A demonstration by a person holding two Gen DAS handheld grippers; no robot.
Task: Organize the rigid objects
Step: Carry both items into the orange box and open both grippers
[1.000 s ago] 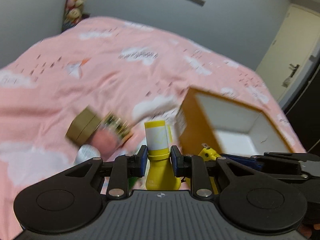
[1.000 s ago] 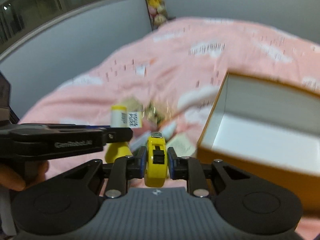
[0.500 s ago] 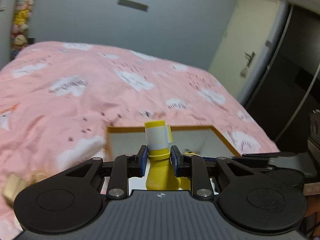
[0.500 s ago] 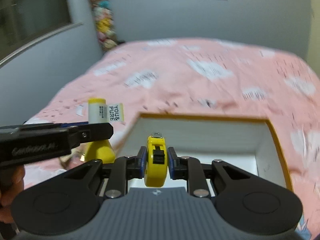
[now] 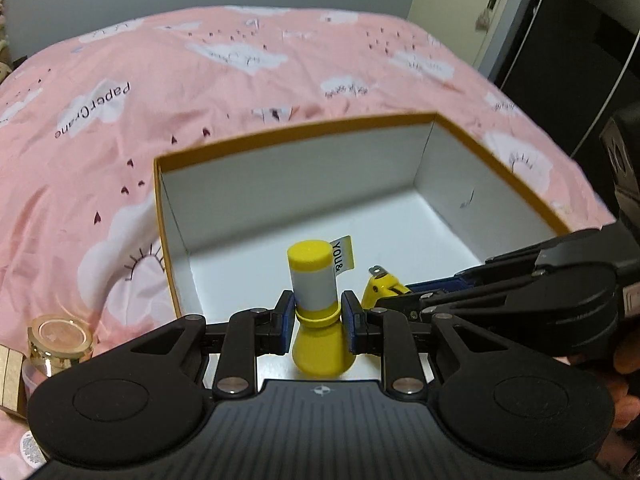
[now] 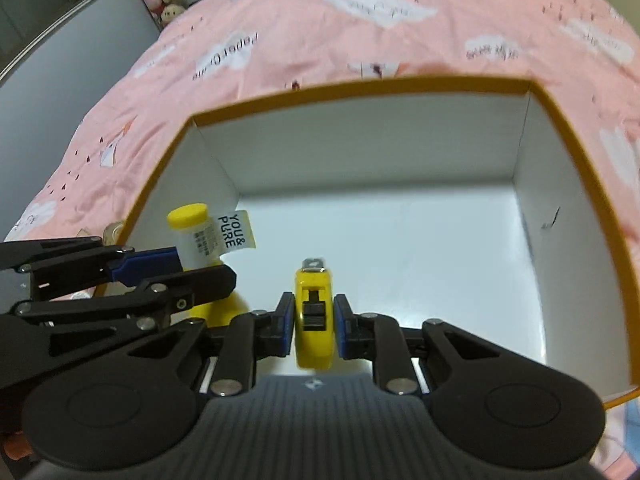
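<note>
The left gripper (image 5: pixel 318 320) is clamped on the neck of a yellow bottle (image 5: pixel 316 312), its blue pads pressing the narrow ring just under the white label band, with the yellow cap pointing away from the gripper and the round yellow body hanging back toward the camera. A small tag reading "YOU & PURE" sticks out beside the cap. The right gripper (image 6: pixel 314 322) is clamped on a yellow tape measure (image 6: pixel 314 316), held edge-on between the pads with its metal hook tip at the far end.

Both grippers point steeply down into an open box (image 6: pixel 400 84) with an orange rim and white inside, which lies ahead of and beneath them on a pink bedspread (image 5: pixel 200 92) printed with white clouds. The two grippers are near each other; from the right wrist the left gripper and its bottle sit just to the left, close to the box's left wall. Whether either item touches the box floor is hard to judge.

Left of the left gripper, outside the box, a gold-lidded jar (image 5: pixel 60 336) stands on the bedspread, just beside what may be a small wooden block (image 5: pixel 10 376) at the frame edge.
</note>
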